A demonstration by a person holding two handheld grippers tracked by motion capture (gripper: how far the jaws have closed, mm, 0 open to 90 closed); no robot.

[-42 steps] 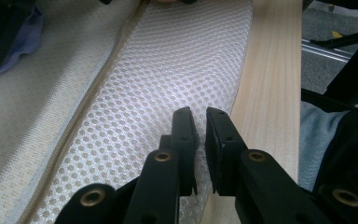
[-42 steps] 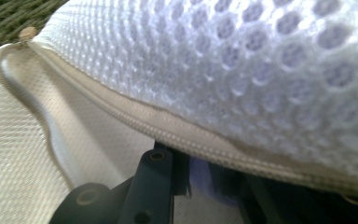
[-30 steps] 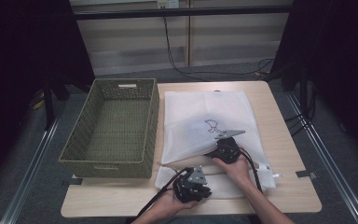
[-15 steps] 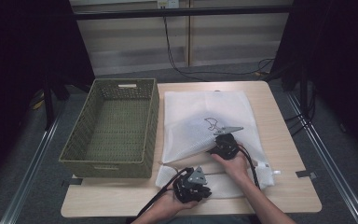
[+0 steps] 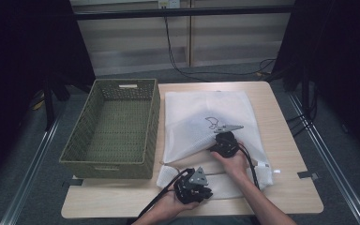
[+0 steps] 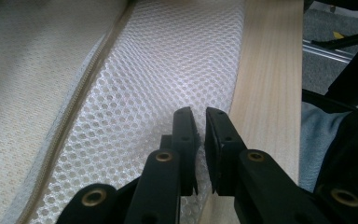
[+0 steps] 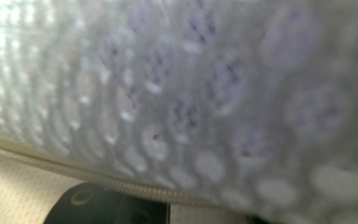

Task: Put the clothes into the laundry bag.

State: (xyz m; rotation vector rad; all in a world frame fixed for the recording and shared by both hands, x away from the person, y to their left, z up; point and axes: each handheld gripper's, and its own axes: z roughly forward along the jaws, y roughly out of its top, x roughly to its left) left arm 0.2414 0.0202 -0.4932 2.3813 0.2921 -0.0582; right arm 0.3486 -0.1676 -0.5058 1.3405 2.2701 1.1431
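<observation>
basket point(image 5: 115, 129) left | mesh bag point(image 5: 206, 117) right, touching | both on table point(image 5: 290, 187)

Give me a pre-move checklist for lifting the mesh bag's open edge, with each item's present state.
1. Left gripper pinching the mesh bag near its front edge: ok, jaws nearly closed on the mesh.
2. Right gripper hold on the upper mesh layer: cannot tell, its own view is blurred mesh at close range.
3. Zipper free of the left gripper's jaws: ok, it runs well to the side.
4. Bag fully on the table: ok.
5. Basket beside the bag, with nothing seen inside: ok.
</observation>
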